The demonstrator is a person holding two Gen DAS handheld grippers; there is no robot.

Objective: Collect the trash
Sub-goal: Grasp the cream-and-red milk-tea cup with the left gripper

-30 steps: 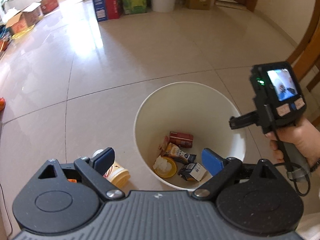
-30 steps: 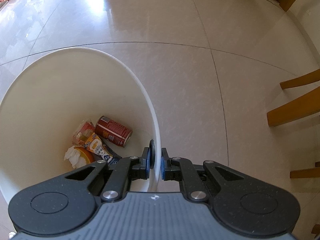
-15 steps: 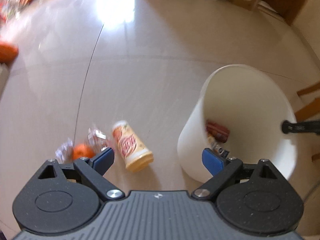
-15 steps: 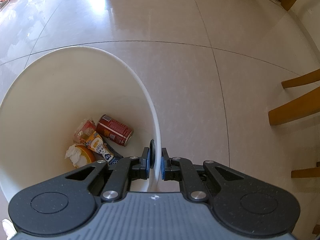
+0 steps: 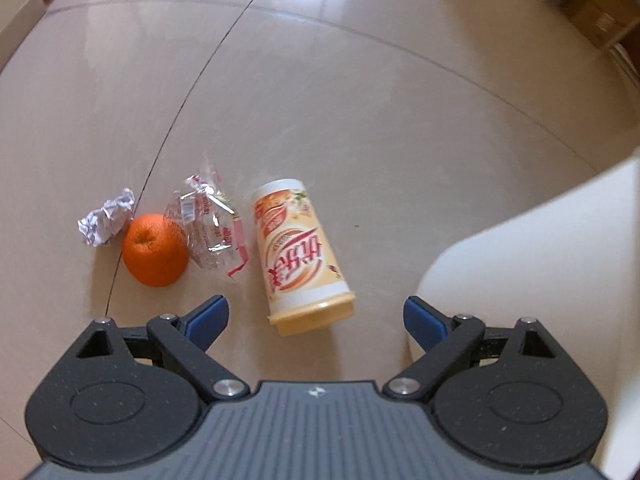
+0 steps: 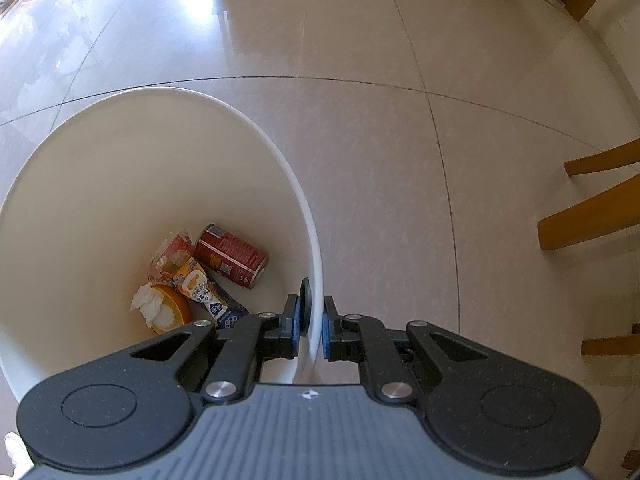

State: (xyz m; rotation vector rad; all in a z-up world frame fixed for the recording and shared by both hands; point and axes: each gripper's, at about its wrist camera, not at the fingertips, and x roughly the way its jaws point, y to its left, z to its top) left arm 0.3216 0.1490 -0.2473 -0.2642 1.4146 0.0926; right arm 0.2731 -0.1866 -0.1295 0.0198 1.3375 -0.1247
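the left claw [image 5: 316, 316] is wide apart above a cup [image 5: 298, 252] on the floor; the right claw [image 6: 310, 330] is clamped on the bin [image 6: 280, 152] rim

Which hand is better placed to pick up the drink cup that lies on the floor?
Left. The left gripper hangs over the drink cup, jaws open. The right gripper is shut on the bin rim.

Glossy beige floor tiles [image 6: 360, 152] with dark grout lines fill both views. Wooden chair legs [image 6: 588, 224] stand at right, and cardboard boxes [image 5: 600, 20] sit far right.
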